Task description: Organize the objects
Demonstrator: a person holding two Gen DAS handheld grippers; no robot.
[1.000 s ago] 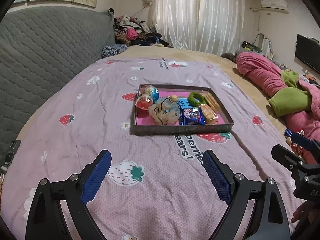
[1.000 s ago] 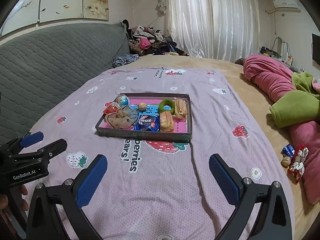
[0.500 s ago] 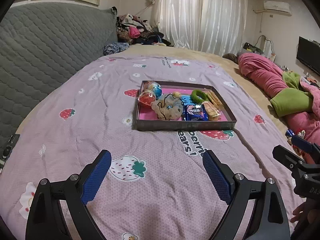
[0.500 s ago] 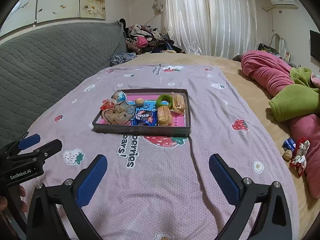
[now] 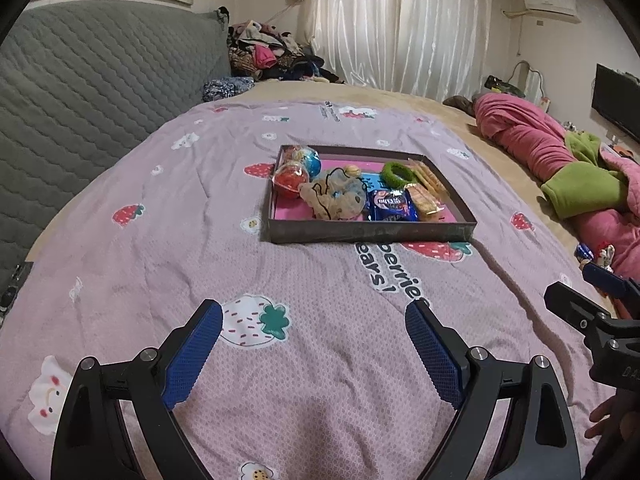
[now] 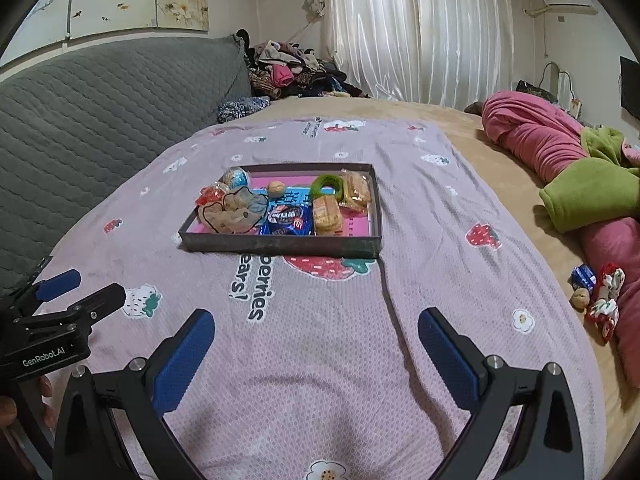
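Closer to the tray [image 5: 372, 232] than a second ago in both wrist views; tray larger and lower in frame, nothing inside it shifted. Left tool [image 5: 314, 344] spread wide, nothing between the blue pads, hovering over the strawberry blanket [image 5: 160, 240] on the bed. Right tool [image 6: 316, 350] likewise wide and empty.

Tray on the blanket mid-bed, holding: red ball [image 5: 291, 179], blue ball [image 5: 310, 160], crumpled pouch [image 5: 336, 198], walnut [image 6: 276, 189], blue snack packet [image 6: 288, 220], green ring [image 6: 327, 188], two biscuit packs [image 6: 340, 204]. Loose at the bed's right edge, beside the pink quilt [image 6: 532, 136] and well apart from the tray: small blue packet [image 6: 583, 277], second walnut [image 6: 580, 299], red-and-white scrunchie [image 6: 606, 304].

Judged: scene fits either emptying the tray or gathering strays into it; cannot settle which.

For either case:
- Keep jaws wide on approach; close only once the pads bracket the item.
- Soft bedding gives under pressure, so come down gently and avoid pinching fabric.
- Round items roll: grip across the middle.
- Crinkly packets: grip by an edge seam, lightly.
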